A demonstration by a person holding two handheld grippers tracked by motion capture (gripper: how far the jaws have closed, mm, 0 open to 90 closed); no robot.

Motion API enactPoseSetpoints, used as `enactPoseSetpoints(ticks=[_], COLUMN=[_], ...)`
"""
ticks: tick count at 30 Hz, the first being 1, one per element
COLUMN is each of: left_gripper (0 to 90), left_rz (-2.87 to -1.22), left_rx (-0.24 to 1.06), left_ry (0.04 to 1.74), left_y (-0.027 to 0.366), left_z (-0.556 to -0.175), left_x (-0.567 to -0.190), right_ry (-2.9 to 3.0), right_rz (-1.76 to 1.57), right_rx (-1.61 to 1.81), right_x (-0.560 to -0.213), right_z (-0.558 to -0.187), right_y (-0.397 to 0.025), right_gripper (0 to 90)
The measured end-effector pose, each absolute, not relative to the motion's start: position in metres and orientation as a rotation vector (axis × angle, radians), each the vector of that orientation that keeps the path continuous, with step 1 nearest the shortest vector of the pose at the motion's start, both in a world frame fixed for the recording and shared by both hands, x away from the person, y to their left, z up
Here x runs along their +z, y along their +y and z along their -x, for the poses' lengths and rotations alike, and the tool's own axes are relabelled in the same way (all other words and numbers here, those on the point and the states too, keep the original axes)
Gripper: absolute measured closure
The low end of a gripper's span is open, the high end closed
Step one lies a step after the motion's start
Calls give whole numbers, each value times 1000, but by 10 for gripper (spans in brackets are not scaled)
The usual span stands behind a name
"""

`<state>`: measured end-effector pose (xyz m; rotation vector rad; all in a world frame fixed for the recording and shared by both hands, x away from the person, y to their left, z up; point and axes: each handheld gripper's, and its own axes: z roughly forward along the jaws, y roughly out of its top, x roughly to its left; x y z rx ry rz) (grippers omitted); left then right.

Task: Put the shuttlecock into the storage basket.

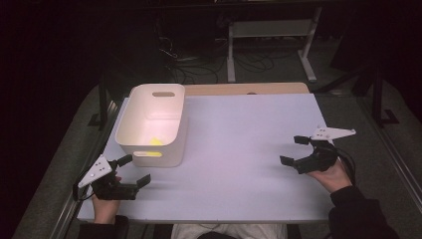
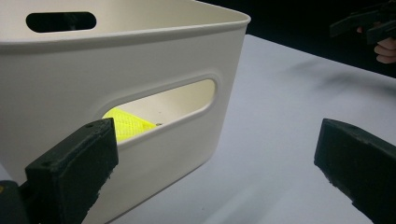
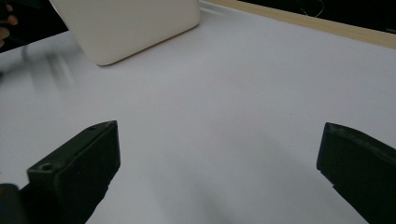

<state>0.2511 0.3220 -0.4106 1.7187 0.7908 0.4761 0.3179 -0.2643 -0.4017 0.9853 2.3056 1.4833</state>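
Note:
A cream plastic bin [image 1: 152, 124] with handle slots stands on the left half of the white table [image 1: 239, 149]. Inside it lies a yellow object [image 1: 156, 142], seen through the near handle slot [image 2: 126, 123] in the left gripper view. My left gripper [image 1: 134, 171] is open at the table's front left, just in front of the bin [image 2: 121, 70], nothing between its jaws. My right gripper [image 1: 294, 150] is open at the right side, pointing left across bare table toward the bin [image 3: 130, 28], holding nothing.
A wooden board edge [image 1: 249, 88] runs along the table's far side. Beyond it stand a white metal frame [image 1: 271, 37] and cables on the floor. Dark carpeted floor surrounds the table. The other gripper [image 2: 369, 23] shows far off in the left gripper view.

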Motion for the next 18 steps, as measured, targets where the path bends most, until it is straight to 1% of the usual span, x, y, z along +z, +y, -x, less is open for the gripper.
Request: enactPoseSetpoints(ticks=[12, 18], left_gripper=[0, 0], left_rz=[-1717, -1716], left_rx=[476, 476], left_ry=[788, 785], left_y=[322, 323], left_z=[-250, -250], left_x=[-410, -410], right_ry=[2292, 2282], right_rz=[-1050, -1070], right_rx=[1424, 1426], right_x=[-421, -423], right_z=[-304, -297], right_y=[-281, -286], right_gripper=[0, 0])
